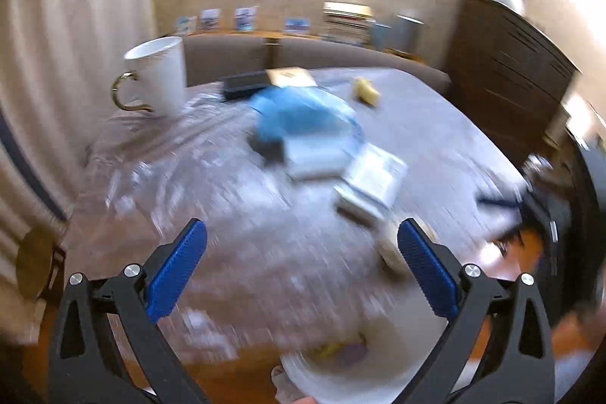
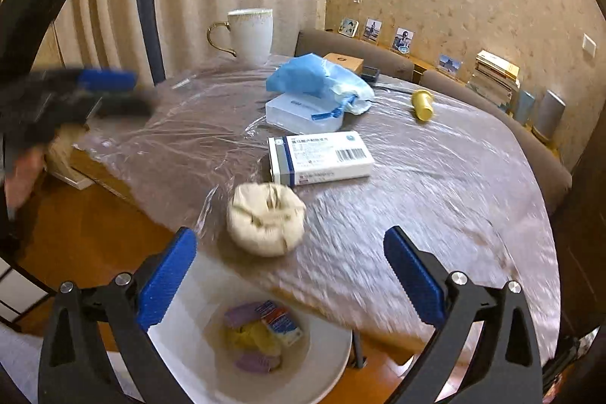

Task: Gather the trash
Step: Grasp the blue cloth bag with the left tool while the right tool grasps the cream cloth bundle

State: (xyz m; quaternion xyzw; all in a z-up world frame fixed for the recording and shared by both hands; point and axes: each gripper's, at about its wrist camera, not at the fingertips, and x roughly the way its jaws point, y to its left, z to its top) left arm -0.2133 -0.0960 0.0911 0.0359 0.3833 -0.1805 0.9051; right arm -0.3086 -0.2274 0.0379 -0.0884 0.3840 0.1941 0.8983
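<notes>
Hovering over the white bin [image 2: 333, 347] | left tongs [image 1: 303, 267] and right tongs [image 2: 289, 275] gape wide, empty | crumpled paper wad [image 2: 267, 218] sits at the tabletop [image 2: 435, 195] edge, medicine box [image 2: 320, 158] behind | best approach: straddle the wad squarely, then squeeze.

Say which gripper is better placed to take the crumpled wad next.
Right, probably. The right gripper is open and empty with the wad just ahead between its fingers' line; the left gripper sees it off by its right finger.
</notes>
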